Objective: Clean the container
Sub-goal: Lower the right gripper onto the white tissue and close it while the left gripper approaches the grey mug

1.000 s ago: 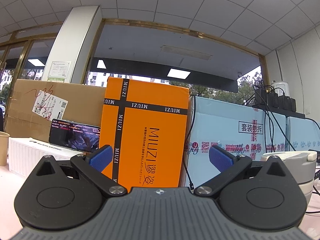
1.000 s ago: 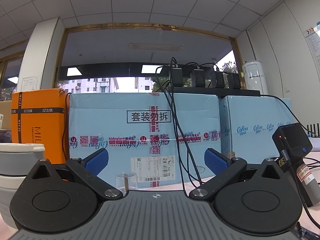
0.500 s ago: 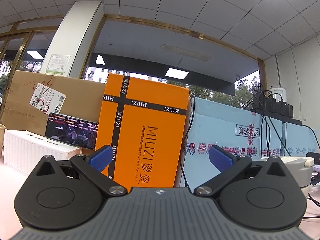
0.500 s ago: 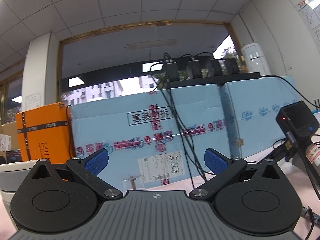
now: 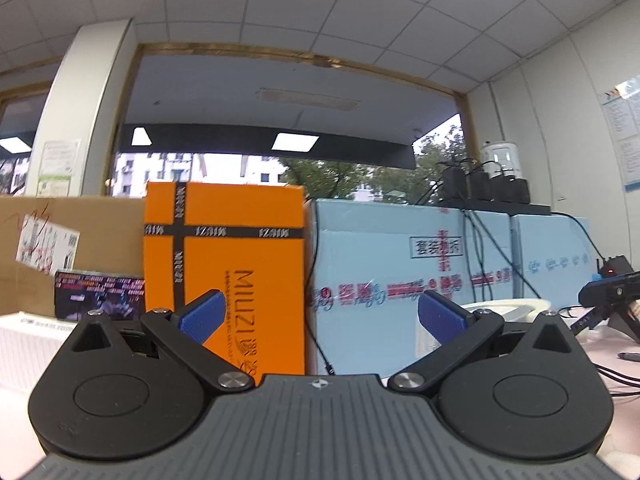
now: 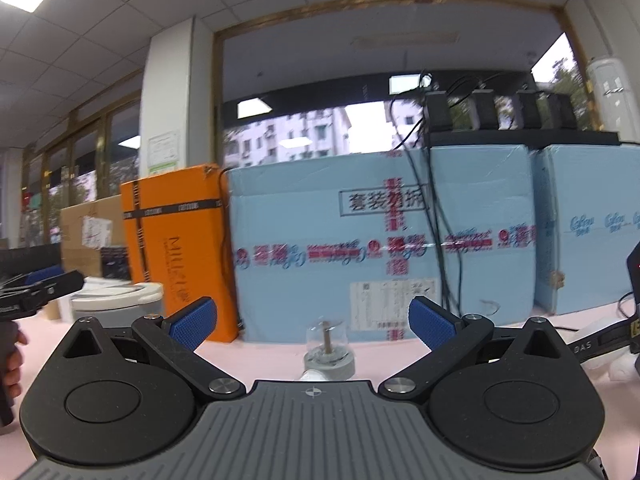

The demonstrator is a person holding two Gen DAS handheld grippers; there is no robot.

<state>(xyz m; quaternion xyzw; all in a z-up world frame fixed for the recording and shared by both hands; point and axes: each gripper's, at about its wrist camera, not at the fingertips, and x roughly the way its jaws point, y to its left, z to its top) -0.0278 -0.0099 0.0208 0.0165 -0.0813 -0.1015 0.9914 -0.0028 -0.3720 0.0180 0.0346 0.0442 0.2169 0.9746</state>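
Lining the far side of the pink surface (image 6: 280,350) are an orange box (image 5: 224,276) and pale blue cartons (image 6: 384,248), cables hanging down them. Both claws gape wide and empty. The white-lidded grey container (image 6: 120,306) stands far left of the right claw (image 6: 312,318); the left claw (image 5: 320,314) has its rim (image 5: 504,306) just beyond the right finger. A small clear glass piece (image 6: 326,340) sits between the right claw's fingers.

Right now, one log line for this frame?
left hand-held gripper: open, empty | right hand-held gripper: open, empty | container: on table, untouched

White tiled ceiling (image 5: 280,8), wide window (image 5: 280,168), white pillar (image 5: 80,112)
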